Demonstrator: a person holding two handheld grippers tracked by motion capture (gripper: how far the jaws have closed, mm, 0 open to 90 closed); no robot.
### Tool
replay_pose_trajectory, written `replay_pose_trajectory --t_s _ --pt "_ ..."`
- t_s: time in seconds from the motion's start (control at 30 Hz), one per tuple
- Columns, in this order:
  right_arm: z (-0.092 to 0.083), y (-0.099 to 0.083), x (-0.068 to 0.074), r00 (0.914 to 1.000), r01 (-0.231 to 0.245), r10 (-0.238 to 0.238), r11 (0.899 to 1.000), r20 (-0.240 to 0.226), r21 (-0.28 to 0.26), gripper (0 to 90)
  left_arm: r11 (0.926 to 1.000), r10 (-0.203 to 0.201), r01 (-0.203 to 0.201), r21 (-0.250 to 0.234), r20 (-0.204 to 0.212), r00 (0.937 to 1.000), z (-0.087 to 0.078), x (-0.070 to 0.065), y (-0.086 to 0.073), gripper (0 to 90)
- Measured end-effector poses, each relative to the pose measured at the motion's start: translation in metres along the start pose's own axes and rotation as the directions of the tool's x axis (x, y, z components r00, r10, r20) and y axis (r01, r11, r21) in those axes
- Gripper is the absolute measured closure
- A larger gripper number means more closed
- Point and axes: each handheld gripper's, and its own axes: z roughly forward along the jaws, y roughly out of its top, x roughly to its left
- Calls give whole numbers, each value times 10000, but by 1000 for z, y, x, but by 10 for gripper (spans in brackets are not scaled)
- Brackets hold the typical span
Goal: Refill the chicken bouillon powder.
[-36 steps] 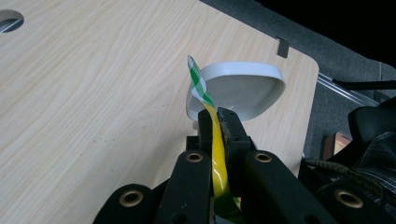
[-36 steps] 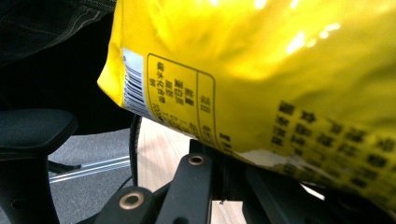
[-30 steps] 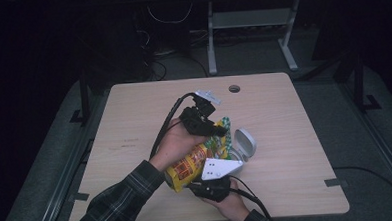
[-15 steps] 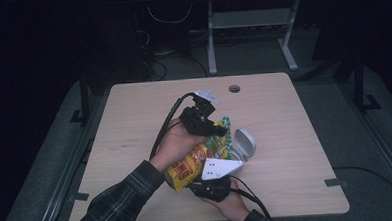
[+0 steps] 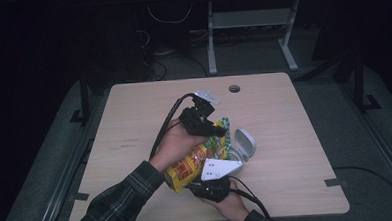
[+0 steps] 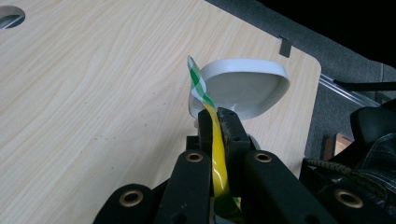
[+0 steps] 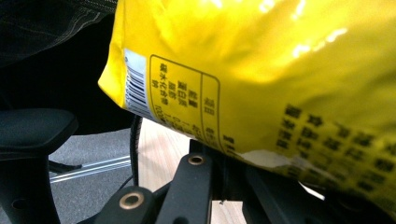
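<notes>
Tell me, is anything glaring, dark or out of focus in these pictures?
High view: the table is lit, while the room around it is nearly black. Right gripper view: white glare streaks the yellow snack bag, and its print blurs toward the right edge. Left gripper view: the bag's edge and the white bowl look sharp, evenly lit.

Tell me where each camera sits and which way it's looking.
High view: above the person's side, looking forward and down on the table; forearms and both hands show.
Left gripper view: along the left gripper, clamping the snack bag, toward the white container.
Right gripper view: the right gripper beneath the bag.
All share the bag.
</notes>
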Motion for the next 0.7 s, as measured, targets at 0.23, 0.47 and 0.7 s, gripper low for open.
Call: replay_pose_trajectory --t_s 0.23,0.47,0.7 --pt "0 0 0 10000 -15 15 10000 -8 -13 900 10000 6 -6 23 19 10000 1 1 0 899" --pt "0 0 0 10000 -23 23 10000 -2 -30 900 10000 3 -3 21 21 10000 1 0 1 899" --pt "0 0 0 10000 -29 29 10000 -4 -42 900 10000 -2 2 28 29 10000 1 0 1 899"
